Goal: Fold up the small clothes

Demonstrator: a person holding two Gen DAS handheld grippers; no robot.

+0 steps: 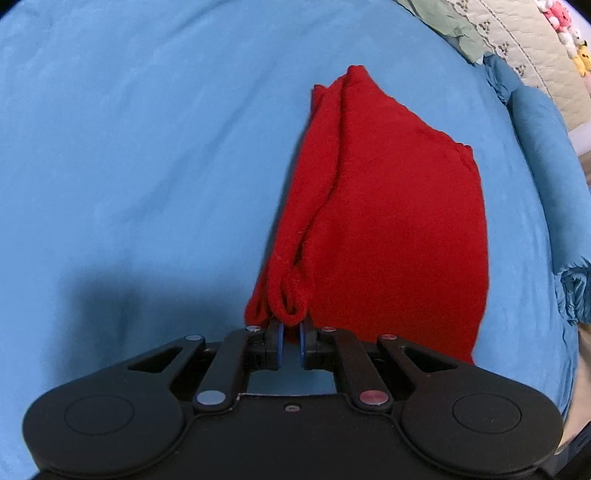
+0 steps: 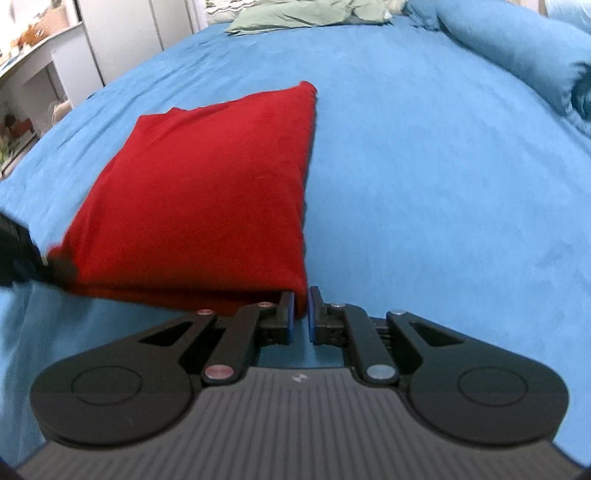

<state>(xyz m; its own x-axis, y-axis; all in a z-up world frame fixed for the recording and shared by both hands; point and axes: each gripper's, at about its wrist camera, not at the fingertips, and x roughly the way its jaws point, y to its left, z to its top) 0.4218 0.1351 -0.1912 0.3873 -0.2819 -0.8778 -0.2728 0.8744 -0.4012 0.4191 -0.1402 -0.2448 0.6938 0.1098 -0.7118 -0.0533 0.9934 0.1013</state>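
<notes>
left wrist view first: the left gripper [image 1: 291, 334] sits low in the picture with its blue-padded jaws pinched tight on a rolled edge of the red garment [image 1: 388, 221], a little loop of knit bunched up right at the fingertips. from there the garment runs away from the gripper in a long ridge of folds on its left side and spreads flat to the right, lying on the blue bedsheet [image 1: 129, 166]. along the right edge a rolled blue blanket [image 1: 543, 147] rests on the bed, well apart from the garment, and past it, at the top, a pale quilt [image 1: 517, 44] and some crumpled green fabric [image 1: 450, 26]. no containers here, just bedding. over to the right wrist view: the right gripper [image 2: 302, 314] has its jaws drawn together on the near right corner of the red garment, the cloth caught between the blue pads. the garment lies folded into a thick, neat slab that stretches up and to the left across the bedsheet. at the far left edge a dark blurred shape, the left gripper [image 2: 18, 254], meets the garment's other near corner. the blue blanket sits top right, green fabric at the top, white furniture [image 2: 85, 48] top left.
</notes>
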